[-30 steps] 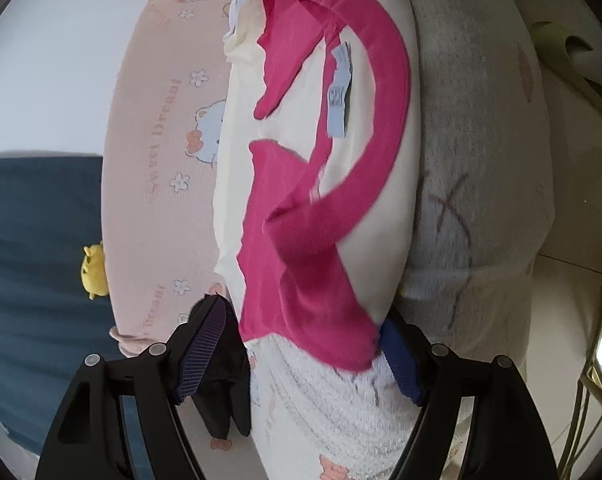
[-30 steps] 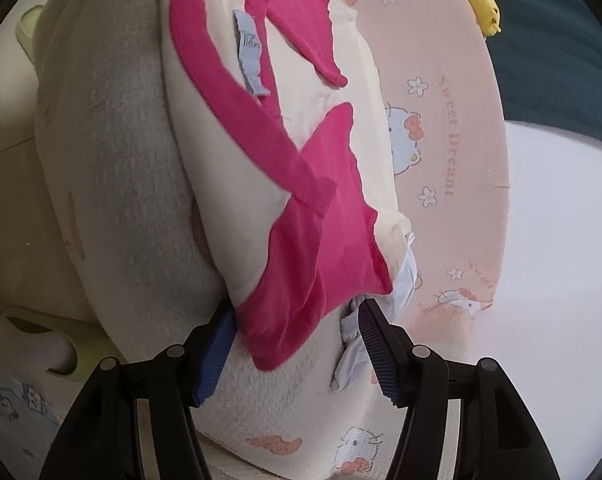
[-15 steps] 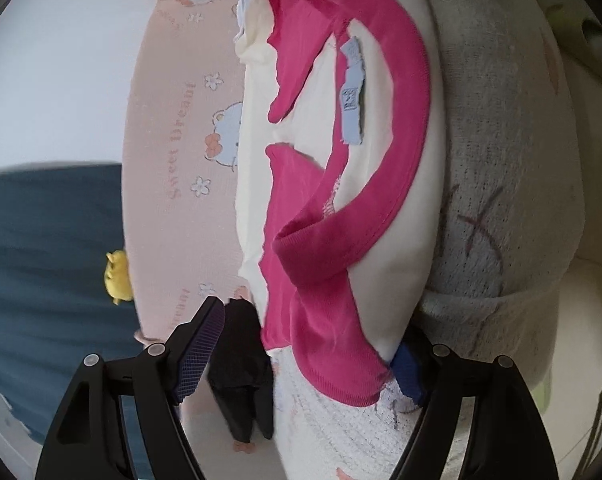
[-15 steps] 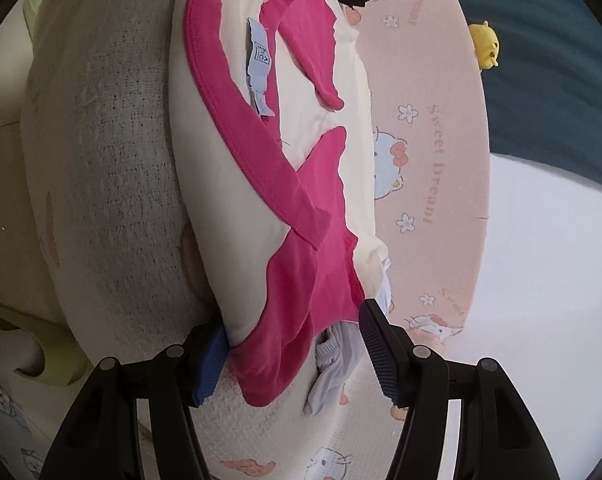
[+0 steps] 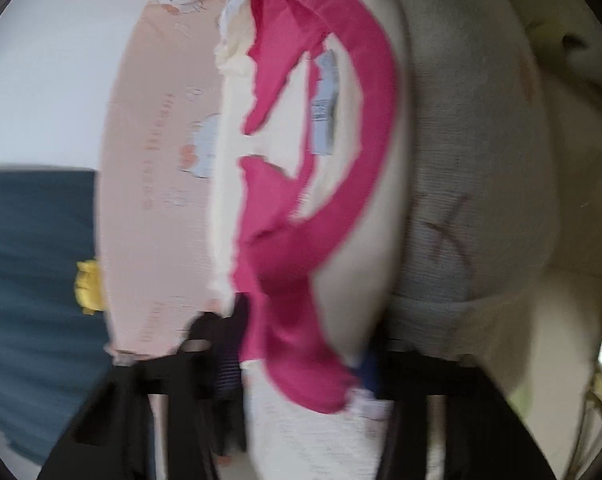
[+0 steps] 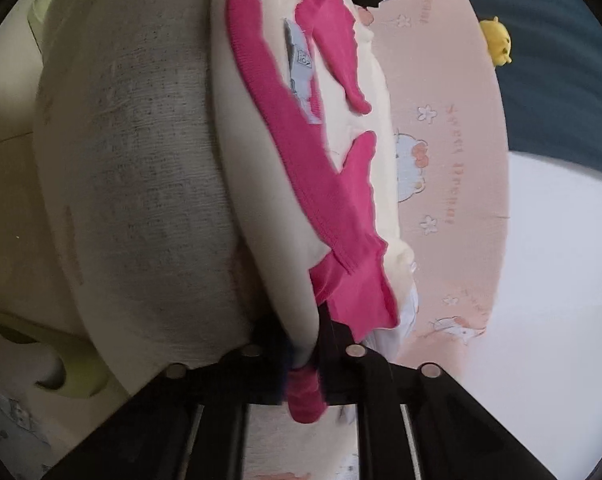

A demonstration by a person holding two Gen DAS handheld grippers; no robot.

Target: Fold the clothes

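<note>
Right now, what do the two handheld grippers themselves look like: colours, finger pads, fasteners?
Both are black plastic two-finger grippers. The right gripper has angular black finger arms with round silver fasteners and dark blue pads. The left gripper is motion-blurred: black arms, a ridged purple-blue pad on one finger, a blue pad on the other. No cables, markings or sleeves visible.

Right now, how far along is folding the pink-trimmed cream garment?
Early. Done: the cream garment lies spread on the towel. In hand: the right gripper is shut on its pink corner; the left gripper, blurred, straddles the opposite corner. Left: every fold.
</note>
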